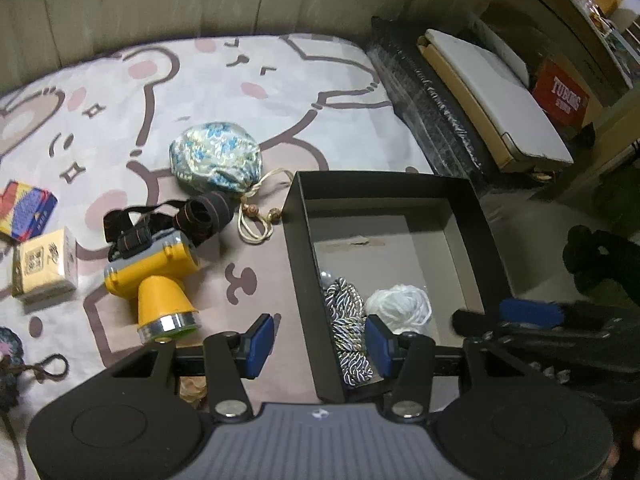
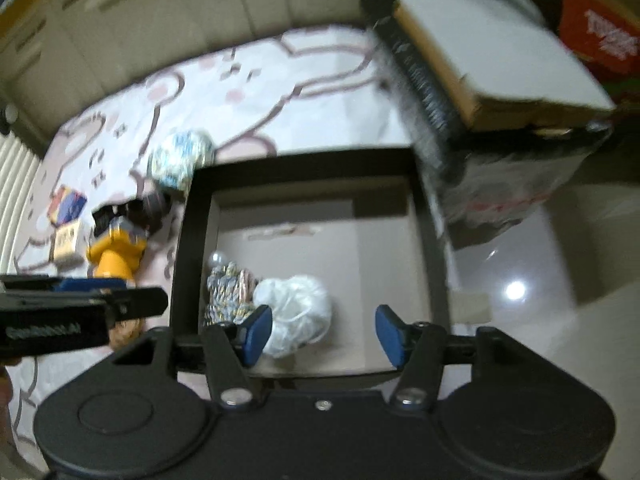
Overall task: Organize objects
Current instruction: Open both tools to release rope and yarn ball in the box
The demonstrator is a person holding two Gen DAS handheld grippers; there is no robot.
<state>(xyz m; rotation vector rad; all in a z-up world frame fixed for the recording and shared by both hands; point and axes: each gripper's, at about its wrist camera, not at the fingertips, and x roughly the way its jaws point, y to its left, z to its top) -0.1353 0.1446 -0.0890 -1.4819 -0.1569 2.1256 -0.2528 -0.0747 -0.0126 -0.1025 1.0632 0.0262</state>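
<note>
- A box (image 1: pixel 298 240) sits at the right edge of the mat (image 1: pixel 240 80).
- In the box, at its near left corner, lie a cord bundle (image 1: pixel 348 328) and a yarn ball (image 1: pixel 400 304), touching, the cord on the left.
- Just left of the box, on the mat, is a headlamp (image 1: pixel 156 276), its strap (image 1: pixel 200 210) behind it.
- A pouch (image 1: pixel 216 156) lies behind the headlamp, its drawstring (image 1: pixel 256 216) reaching toward the box wall.
- Two small cartons (image 1: pixel 42 270) lie left of the headlamp, one behind the other.
- Right of the mat stands a crate (image 1: pixel 432 112) with a flat board (image 1: pixel 496 92) on top.
</note>
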